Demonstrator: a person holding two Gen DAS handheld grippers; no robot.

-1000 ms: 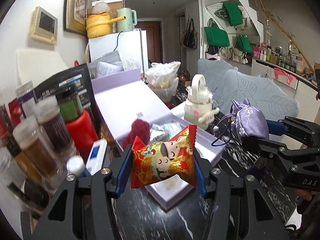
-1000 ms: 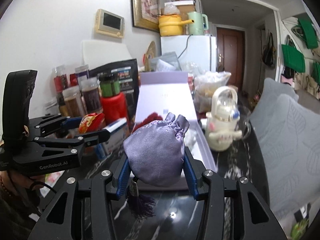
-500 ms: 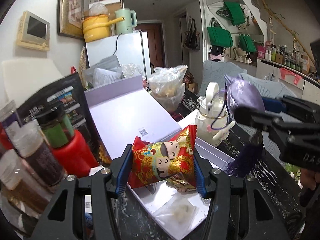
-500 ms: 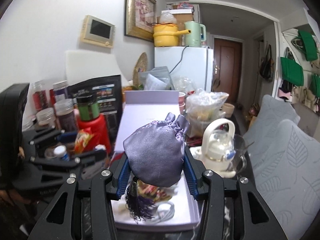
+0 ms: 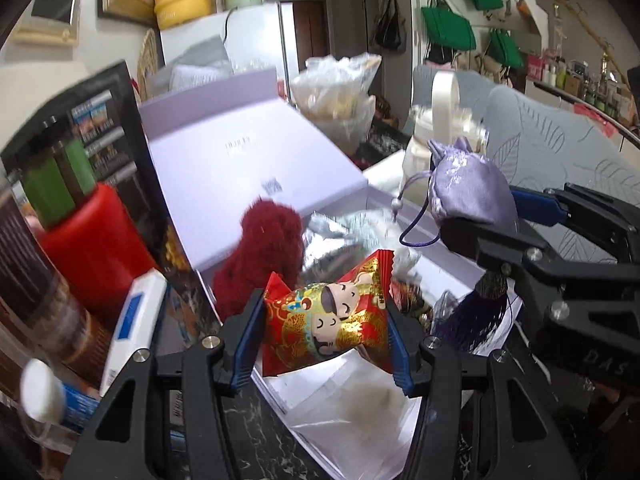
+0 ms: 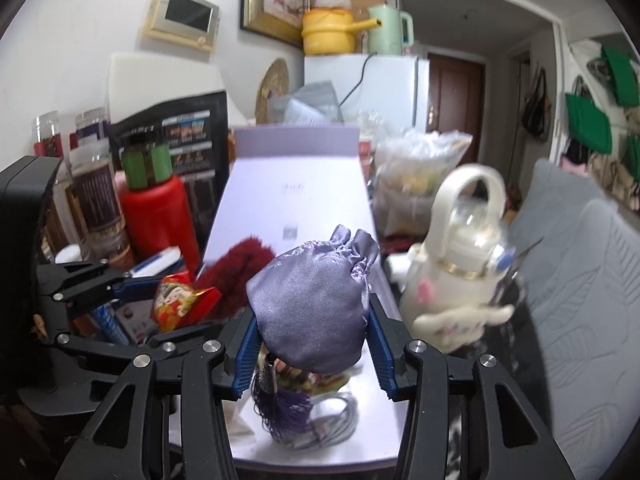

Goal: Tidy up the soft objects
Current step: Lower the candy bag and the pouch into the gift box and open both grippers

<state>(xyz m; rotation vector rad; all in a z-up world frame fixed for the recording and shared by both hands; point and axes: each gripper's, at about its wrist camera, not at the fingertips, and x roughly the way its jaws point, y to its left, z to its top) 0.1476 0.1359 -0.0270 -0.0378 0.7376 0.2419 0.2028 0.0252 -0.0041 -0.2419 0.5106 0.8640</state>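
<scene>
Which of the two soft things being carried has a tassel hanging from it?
The lilac satin pouch in the right gripper; a dark purple tassel dangles below it. The red packet in the left gripper has none.

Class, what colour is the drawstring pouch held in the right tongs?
Shiny lavender drawstring pouch, with a darker purple tassel; clearest in the right wrist view.

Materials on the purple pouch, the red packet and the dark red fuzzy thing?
Purple pouch: likely satin fabric, glossy sheen, gathered drawstring neck. Red packet: probably foil or plastic film, shiny gold print, crimped edges. Dark red fuzzy thing: looks plush or faux fur; blurred, so unsure.
</scene>
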